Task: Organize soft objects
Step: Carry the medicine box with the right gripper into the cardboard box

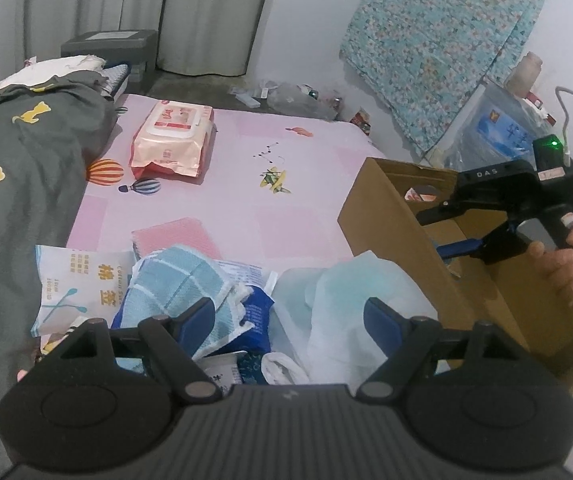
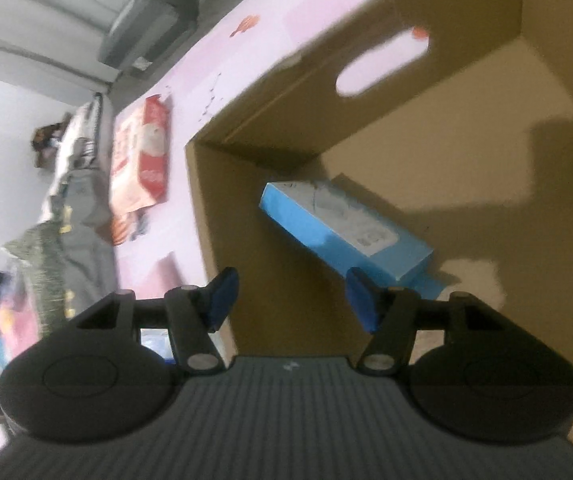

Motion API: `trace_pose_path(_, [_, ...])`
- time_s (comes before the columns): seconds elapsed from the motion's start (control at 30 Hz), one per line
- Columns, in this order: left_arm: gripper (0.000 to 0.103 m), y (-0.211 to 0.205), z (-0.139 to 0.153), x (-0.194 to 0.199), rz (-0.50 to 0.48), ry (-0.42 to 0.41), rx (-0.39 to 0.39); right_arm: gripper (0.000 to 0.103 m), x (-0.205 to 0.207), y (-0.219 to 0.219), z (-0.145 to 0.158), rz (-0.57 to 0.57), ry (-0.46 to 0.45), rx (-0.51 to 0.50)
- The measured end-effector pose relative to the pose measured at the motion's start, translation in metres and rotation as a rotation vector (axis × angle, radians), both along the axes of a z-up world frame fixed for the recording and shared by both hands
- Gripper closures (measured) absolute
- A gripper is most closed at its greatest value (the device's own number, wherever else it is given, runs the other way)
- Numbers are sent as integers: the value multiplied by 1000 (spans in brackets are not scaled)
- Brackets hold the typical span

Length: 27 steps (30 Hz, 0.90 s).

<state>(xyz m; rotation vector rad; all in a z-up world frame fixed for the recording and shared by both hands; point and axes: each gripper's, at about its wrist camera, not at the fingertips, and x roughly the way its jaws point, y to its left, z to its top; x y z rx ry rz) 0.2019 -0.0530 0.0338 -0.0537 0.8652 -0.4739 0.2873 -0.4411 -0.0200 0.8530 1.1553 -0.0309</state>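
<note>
A pile of soft things lies on the pink bed sheet (image 1: 266, 208) in the left wrist view: a blue checked towel (image 1: 182, 280), a white-green bag (image 1: 350, 300), a cotton swab pack (image 1: 82, 280), a blue packet (image 1: 254, 320). My left gripper (image 1: 290, 322) is open just above this pile, empty. A wet wipes pack (image 1: 172, 140) lies farther back; it also shows in the right wrist view (image 2: 142, 160). My right gripper (image 2: 290, 298) is open and empty over the cardboard box (image 2: 366, 128), also seen from the left (image 1: 458, 216). A light blue box (image 2: 346, 228) lies inside.
A grey blanket (image 1: 14, 184) with yellow prints covers the bed's left side. A grey storage bin (image 1: 114, 46) and curtains stand at the back. A floral cloth (image 1: 446, 40) hangs on the right wall above clutter. A pink sponge pad (image 1: 174, 236) lies behind the pile.
</note>
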Motion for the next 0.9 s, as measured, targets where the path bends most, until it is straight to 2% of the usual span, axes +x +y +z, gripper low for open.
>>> trace_pose_path(0.07, [20, -1, 0, -2, 1, 0, 3, 45, -1, -1, -1, -8, -13, 19])
trace_pose_path(0.37, [20, -5, 0, -8, -1, 1, 22, 44, -17, -18, -28, -99, -4, 243])
trace_pose_path(0.53, [20, -9, 2, -11, -9, -5, 28, 42, -34, -27, -45, -181, 39, 262])
trace_pose_path(0.6, [20, -9, 2, -13, -11, -10, 32, 42, -39, -29, -41, -177, 7, 270])
trace_pose_path(0.7, [20, -11, 3, -13, -13, -11, 37, 42, -43, -33, -22, -183, -58, 219])
trace_pose_path(0.8, [20, -12, 3, -14, -13, -10, 33, 43, -40, -36, 1, -176, -101, 63])
trace_pose_path(0.9, [20, -13, 2, -15, -14, -7, 32, 43, -31, -36, 9, -145, -108, -87])
